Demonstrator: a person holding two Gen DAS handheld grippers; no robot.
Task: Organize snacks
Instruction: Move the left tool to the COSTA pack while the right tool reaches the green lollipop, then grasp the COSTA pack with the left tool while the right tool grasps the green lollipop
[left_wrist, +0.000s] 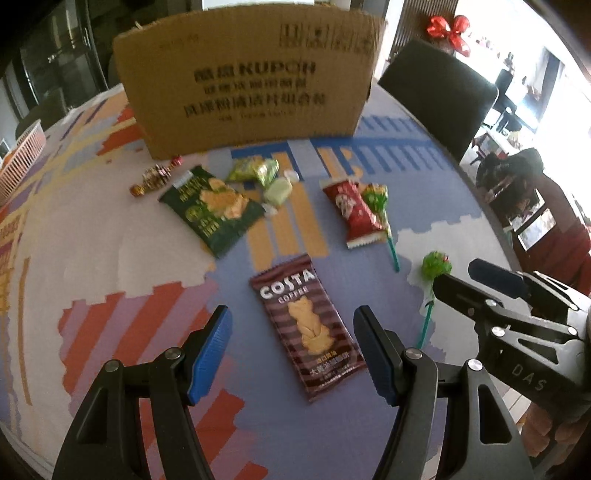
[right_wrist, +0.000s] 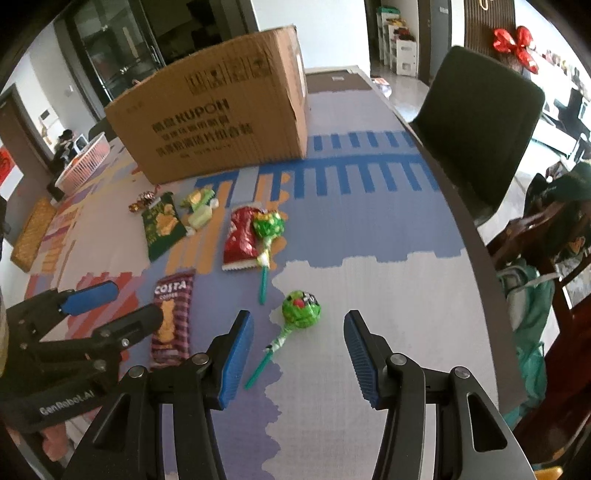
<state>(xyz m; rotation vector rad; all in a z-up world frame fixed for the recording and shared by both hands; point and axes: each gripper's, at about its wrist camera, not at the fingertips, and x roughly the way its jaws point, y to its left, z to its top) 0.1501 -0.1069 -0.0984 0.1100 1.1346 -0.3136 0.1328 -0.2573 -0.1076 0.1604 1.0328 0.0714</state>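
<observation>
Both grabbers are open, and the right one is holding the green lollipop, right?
Not quite. Both are open, but the right gripper isn't holding the green lollipop. The right wrist view shows it lying on the table between the open fingers, untouched.

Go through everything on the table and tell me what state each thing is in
left tool: open, empty, over the Costa packet
right tool: open, empty, near lollipop
Costa packet: sealed, lying flat
near lollipop: wrapped, lying free
far lollipop: wrapped, resting on the red packet
red packet: sealed, flat
green packet: sealed, flat
cardboard box: upright; top unseen
</observation>
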